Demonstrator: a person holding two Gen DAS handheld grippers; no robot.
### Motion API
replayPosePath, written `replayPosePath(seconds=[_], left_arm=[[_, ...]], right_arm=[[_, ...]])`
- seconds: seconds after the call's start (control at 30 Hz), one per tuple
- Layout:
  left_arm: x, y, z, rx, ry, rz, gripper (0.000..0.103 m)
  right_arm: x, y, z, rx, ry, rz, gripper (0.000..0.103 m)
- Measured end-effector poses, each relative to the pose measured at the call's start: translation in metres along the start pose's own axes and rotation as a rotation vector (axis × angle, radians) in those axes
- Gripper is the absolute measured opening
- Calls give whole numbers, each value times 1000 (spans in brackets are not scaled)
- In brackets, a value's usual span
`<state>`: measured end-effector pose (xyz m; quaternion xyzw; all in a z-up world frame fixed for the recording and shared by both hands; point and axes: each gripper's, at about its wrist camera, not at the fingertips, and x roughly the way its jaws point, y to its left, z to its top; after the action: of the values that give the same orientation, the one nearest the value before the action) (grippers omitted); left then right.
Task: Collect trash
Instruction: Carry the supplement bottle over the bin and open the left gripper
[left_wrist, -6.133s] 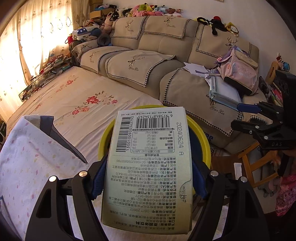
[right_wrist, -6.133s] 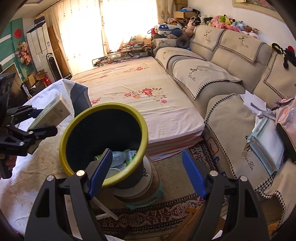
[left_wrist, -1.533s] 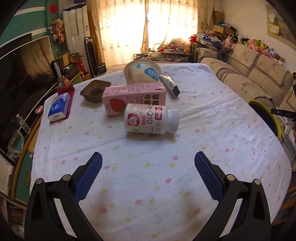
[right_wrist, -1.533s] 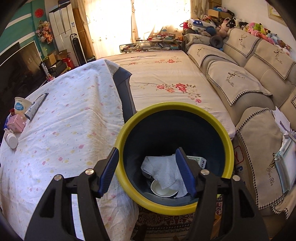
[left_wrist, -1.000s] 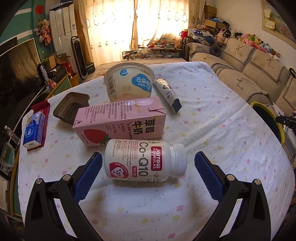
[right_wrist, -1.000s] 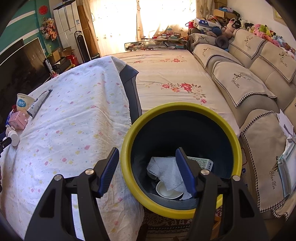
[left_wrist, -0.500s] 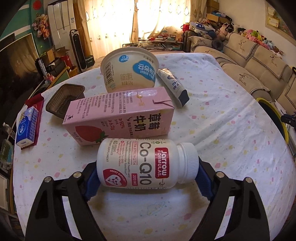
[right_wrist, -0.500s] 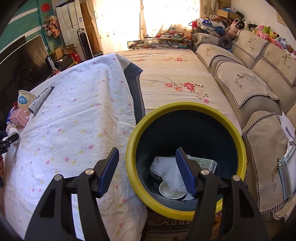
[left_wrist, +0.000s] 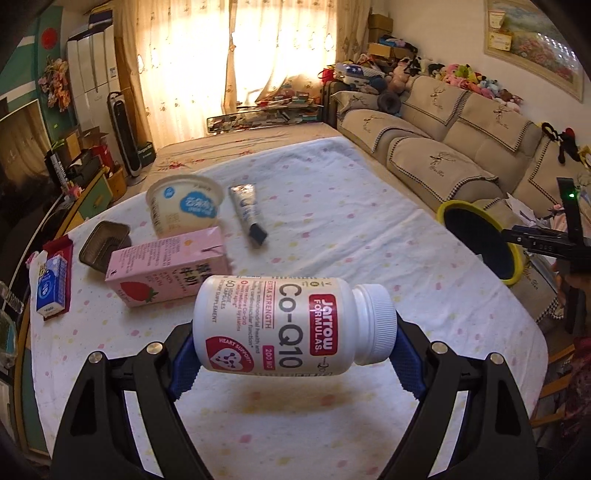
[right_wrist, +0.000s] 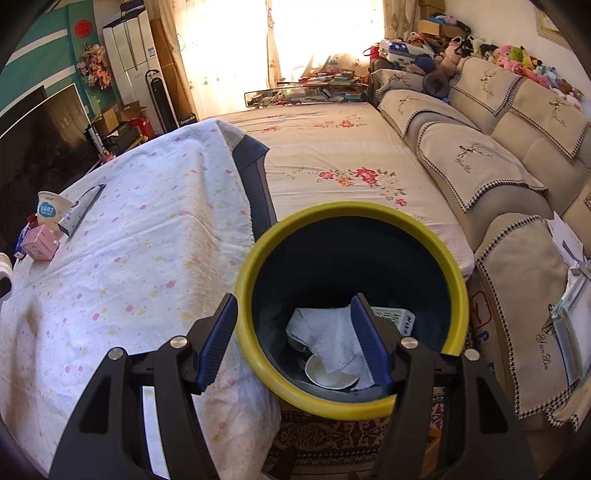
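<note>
L gripper (left_wrist: 293, 360) had jaws clamped endwise on the white Co-Q10 bottle (left_wrist: 291, 326), held lying sideways, clear above the desk (left_wrist: 369, 236), w/ R gripper (right_wrist: 293, 341) jaws partly open, empty, straddling the near rim of the yellow bin (right_wrist: 458, 280).

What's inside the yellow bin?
Inside the yellow-rimmed dark bin lie a crumpled white paper towel, a white bowl partly under it, and a printed carton. Anything beneath is hidden.

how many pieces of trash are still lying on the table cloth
4: pudding cup, tube, pink milk carton, foil tray. Others may be hidden.
</note>
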<state>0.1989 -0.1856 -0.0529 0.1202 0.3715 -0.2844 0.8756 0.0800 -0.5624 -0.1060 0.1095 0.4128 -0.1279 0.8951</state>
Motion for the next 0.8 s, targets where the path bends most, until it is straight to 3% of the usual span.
replayPosePath(seconds=[0.27, 0.5, 0.8], left_arm=[[6, -109, 40, 162, -18, -195, 84], [51, -202, 81, 265, 24, -339, 84], [133, -290, 105, 364, 113, -378, 84]], right_arm=[[-34, -42, -28, 62, -43, -65, 61], [-55, -87, -51, 121, -62, -120, 62], [-63, -134, -72, 194, -51, -170, 62]])
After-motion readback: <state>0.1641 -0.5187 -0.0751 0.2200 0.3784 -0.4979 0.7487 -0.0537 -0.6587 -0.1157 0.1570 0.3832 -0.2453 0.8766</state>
